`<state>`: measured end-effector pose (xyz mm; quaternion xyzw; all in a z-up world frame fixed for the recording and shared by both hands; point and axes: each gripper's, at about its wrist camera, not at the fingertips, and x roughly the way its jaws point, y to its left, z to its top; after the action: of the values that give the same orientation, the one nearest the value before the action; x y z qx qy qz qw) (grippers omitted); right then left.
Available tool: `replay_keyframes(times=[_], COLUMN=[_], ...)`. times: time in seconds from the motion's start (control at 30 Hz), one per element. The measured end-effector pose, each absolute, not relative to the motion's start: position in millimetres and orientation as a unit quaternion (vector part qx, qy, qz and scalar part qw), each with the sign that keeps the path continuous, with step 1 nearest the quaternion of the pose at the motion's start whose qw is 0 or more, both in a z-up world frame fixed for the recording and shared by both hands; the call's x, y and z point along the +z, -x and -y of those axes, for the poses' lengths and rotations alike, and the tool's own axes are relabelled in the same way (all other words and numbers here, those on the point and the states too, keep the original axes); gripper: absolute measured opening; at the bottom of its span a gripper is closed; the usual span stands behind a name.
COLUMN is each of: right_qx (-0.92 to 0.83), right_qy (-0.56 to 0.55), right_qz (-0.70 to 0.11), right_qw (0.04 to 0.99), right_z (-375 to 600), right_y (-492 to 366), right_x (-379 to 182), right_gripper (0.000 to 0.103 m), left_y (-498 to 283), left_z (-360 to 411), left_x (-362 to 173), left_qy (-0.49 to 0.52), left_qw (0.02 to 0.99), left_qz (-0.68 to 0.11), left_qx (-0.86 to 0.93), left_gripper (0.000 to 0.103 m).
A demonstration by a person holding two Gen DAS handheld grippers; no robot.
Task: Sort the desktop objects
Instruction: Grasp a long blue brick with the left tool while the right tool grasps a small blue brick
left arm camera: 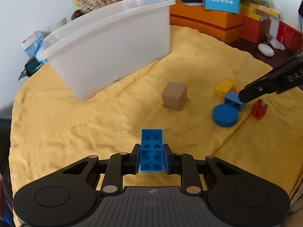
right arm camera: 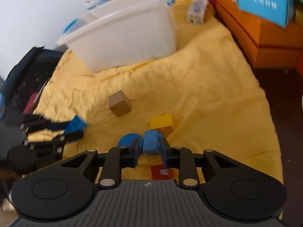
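Observation:
My left gripper (left arm camera: pixel 151 157) is shut on a long blue brick (left arm camera: pixel 151 149), held above the yellow cloth (left arm camera: pixel 75 124); it also shows in the right wrist view (right arm camera: pixel 76 125). My right gripper (right arm camera: pixel 149 147) is closed around a small blue brick (right arm camera: pixel 151 141), which lies beside a blue disc (right arm camera: pixel 126 141) and a yellow brick (right arm camera: pixel 162 123). In the left wrist view the right gripper's fingers (left arm camera: pixel 251 94) reach that small blue brick (left arm camera: pixel 233 100). A brown cube (left arm camera: pixel 174 95) sits mid-cloth. A white bin (left arm camera: pixel 106 47) stands at the back.
A red block (left arm camera: pixel 259 109) lies right of the blue disc (left arm camera: pixel 225 115). Orange boxes (left arm camera: pixel 206 21) and clutter line the back right. A small white carton (right arm camera: pixel 197 11) stands behind the bin. A dark bag (right arm camera: pixel 28 75) lies off the cloth's left edge.

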<state>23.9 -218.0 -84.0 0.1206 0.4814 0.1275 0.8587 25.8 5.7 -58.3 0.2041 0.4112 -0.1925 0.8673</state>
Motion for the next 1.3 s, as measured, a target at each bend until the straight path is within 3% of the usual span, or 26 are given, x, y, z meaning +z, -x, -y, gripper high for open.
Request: replay_keyframes(times=[0.23,0.33,0.4,0.47,0.57,0.83,0.93,1.03,1.2,1.3], right_qx=[0.111,0.126,0.133,0.130,0.132,0.141,0.133,0.140,0.166,0.175], right_qy=[-0.203,-0.161,-0.114,-0.054,-0.018,-0.189,-0.225,-0.261,-0.184,-0.105], right_qz=[-0.508,-0.506,-0.495,-0.477,-0.469,-0.496,-0.499,-0.508,-0.506,-0.494], right_qw=[0.829,0.838,0.851,0.867,0.873,0.836,0.826,0.809,0.826,0.845], right_z=[230.1,224.7,218.5,213.0,214.7,245.3,248.2,249.6,231.2,218.5], right_y=[-34.4,-32.1,-28.9,-25.3,-23.5,-32.5,-35.9,-38.5,-37.0,-29.0], right_x=[-106.1,-100.5,-92.8,-85.0,-80.8,-99.0,-108.4,-117.4,-109.8,-97.0], right_gripper=[0.026,0.021,0.012,0.011,0.011,0.015,0.030,0.031,0.023,0.020], left_y=[-13.4,2.2,18.3,31.8,40.1,15.5,-11.1,-30.5,-29.9,-15.8], left_z=[3.6,18.3,29.5,38.2,40.9,-16.3,-45.8,-67.9,-64.5,-29.8], left_x=[-69.2,-73.2,-73.4,-71.7,-64.6,-31.7,-39.1,-54.3,-66.0,-71.6], left_qy=[-0.306,-0.333,-0.363,-0.381,-0.341,-0.139,-0.080,-0.018,0.011,-0.058], left_qw=[0.857,0.845,0.843,0.842,0.844,0.907,0.909,0.895,0.876,0.863], left_qz=[-0.392,-0.388,-0.362,-0.343,-0.360,-0.368,-0.393,-0.433,-0.452,-0.458], left_qx=[-0.137,-0.159,-0.162,-0.167,-0.203,-0.150,-0.109,-0.108,-0.165,-0.206], left_gripper=[0.027,0.030,0.040,0.042,0.042,0.049,0.049,0.047,0.047,0.038])
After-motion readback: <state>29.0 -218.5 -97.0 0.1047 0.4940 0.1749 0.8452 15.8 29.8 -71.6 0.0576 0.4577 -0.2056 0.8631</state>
